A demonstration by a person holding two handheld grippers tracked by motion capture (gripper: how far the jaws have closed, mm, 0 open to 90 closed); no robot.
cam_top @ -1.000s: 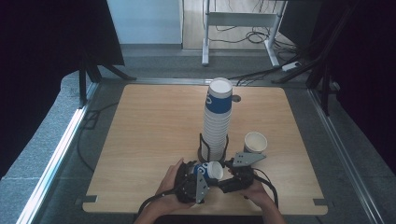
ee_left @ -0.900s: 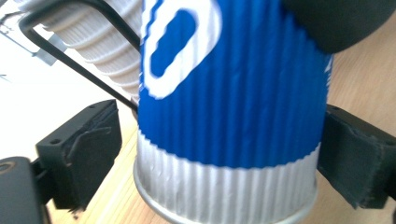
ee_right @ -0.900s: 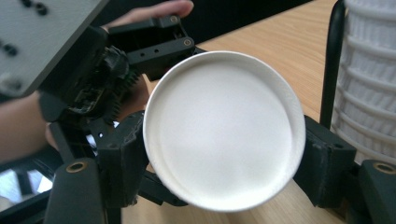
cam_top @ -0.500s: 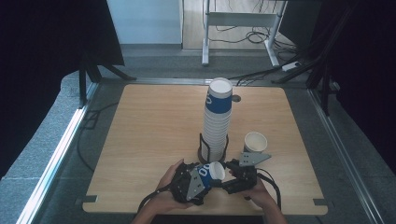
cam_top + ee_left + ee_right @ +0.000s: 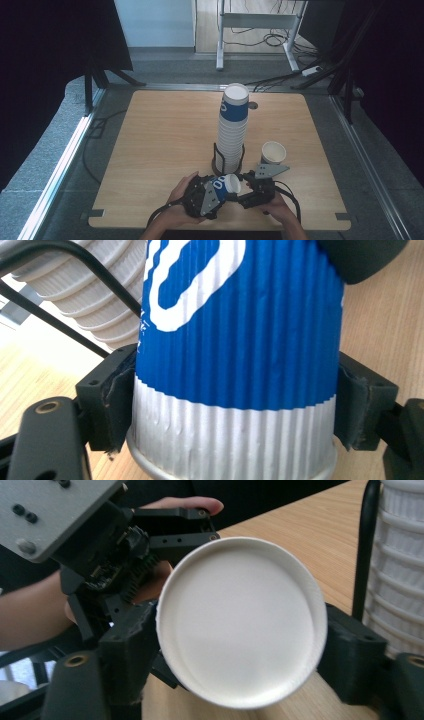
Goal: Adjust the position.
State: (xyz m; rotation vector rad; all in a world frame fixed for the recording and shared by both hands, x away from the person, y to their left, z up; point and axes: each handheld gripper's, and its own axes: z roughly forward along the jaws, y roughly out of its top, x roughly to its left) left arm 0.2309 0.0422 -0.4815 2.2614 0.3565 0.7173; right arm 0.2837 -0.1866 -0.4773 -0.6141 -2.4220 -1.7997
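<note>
Lying on its side near the surface's [image 5: 150, 130] six o'clock edge, the blue-and-white paper cup [image 5: 223, 186] is pinched by the left tongs [image 5: 216, 192], which have just been closing. Right tongs [image 5: 243, 189] have just been opening, spread around its rim. At twelve o'clock stands the cup stack [image 5: 231, 130]; at two o'clock, a lone cup [image 5: 273, 152].

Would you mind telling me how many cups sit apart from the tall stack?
2: one blue cup lies sideways between the two grippers at the near table edge; one white cup stands upright right of the stack.
</note>
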